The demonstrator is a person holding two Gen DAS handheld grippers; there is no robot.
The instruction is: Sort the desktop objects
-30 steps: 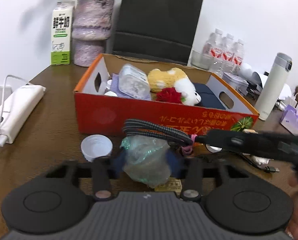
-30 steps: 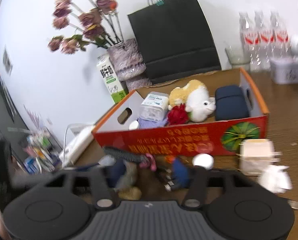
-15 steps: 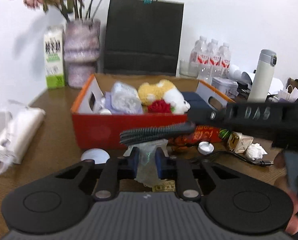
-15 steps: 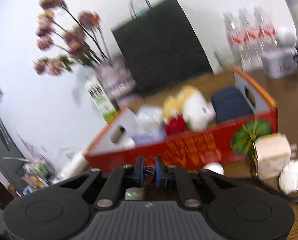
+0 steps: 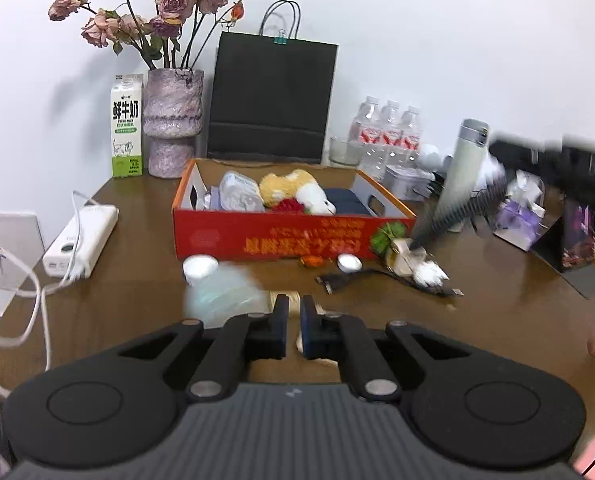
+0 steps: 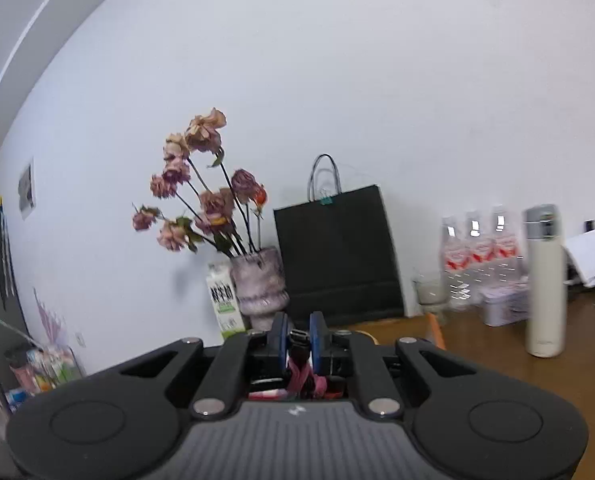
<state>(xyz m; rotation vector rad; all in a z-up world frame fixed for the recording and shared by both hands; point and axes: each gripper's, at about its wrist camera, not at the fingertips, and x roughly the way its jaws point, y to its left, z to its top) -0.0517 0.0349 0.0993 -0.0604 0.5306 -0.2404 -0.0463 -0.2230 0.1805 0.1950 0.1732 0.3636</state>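
An orange cardboard box (image 5: 281, 240) on the wooden table holds a plush toy, a plastic tub and a dark pouch. My left gripper (image 5: 293, 320) is shut and empty above the table; a crumpled clear plastic bag (image 5: 221, 296) lies just left of its fingers. My right gripper (image 6: 297, 340) is shut on a coiled braided cable (image 6: 299, 338) with a pink tie and is raised high. In the left wrist view that coiled cable (image 5: 453, 220) hangs from the right gripper (image 5: 497, 192) above the box's right end.
In front of the box lie a white cup (image 5: 199, 266), a small white lid (image 5: 349, 262), a black cable (image 5: 377, 280) and crumpled paper (image 5: 429, 272). A power bank (image 5: 81, 240), milk carton (image 5: 126, 126), vase (image 5: 173, 120), black bag (image 5: 271, 96), bottles (image 5: 385, 136) and flask (image 5: 463, 172) stand around.
My left gripper let go of the plastic bag, closed and pulled back. My right gripper lifted the coiled cable up and to the right.
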